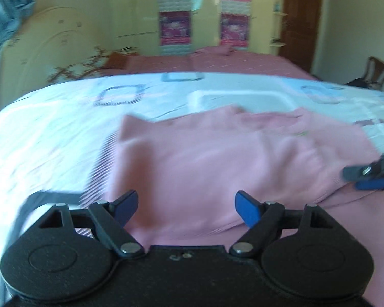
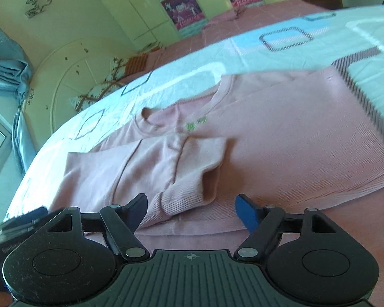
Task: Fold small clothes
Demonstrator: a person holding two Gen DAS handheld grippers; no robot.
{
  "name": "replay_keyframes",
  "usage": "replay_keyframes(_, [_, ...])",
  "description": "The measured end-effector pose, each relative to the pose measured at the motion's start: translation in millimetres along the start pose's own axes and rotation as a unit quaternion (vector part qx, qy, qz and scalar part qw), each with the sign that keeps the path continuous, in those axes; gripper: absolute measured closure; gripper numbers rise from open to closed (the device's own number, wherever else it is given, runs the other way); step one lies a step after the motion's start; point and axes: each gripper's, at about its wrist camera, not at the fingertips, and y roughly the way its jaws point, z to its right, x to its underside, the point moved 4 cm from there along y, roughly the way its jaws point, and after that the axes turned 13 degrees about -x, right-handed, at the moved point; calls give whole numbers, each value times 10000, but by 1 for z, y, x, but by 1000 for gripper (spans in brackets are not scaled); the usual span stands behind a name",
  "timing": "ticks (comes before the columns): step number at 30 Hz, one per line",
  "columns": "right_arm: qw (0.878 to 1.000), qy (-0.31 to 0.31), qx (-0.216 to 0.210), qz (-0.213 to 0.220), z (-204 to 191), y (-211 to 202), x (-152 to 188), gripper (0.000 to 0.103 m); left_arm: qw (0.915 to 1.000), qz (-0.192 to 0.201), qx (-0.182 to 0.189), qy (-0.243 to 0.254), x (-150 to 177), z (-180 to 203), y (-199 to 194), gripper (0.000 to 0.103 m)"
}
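Left wrist view: camera sits on the left claw [image 1: 186,208], looking forward and down along its two fingers, low and close over the pink garment [image 1: 217,158] on the bed [image 1: 51,133]. It faces the far wardrobe wall [image 1: 130,12]; heavy motion blur.

Right wrist view: camera on the right claw [image 2: 189,211], same forward-down aim, also close over the garment [image 2: 281,140], horizon tilted, headboard [image 2: 71,76] at far left.

Shared: both views take in the garment, the patterned sheet, the pink cover beyond and the wardrobe doors. The right claw [image 1: 366,179] shows at the right edge of the left view; the left claw [image 2: 23,220] at the near left of the right view.
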Motion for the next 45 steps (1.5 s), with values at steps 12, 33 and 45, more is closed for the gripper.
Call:
replay_keyframes(12, [9987, -460, 94, 215, -30, 18, -16, 92, 9955, -35, -943, -84, 20, -29, 38, 43])
replay_keyframes(33, [9913, -688, 1107, 205, 27, -55, -5, 86, 9984, -53, -283, -482, 21, -55, 7, 30])
replay_keyframes(45, [9947, -247, 989, 143, 47, -4, -37, 75, 9962, -171, 242, -824, -44, -12, 69, 33])
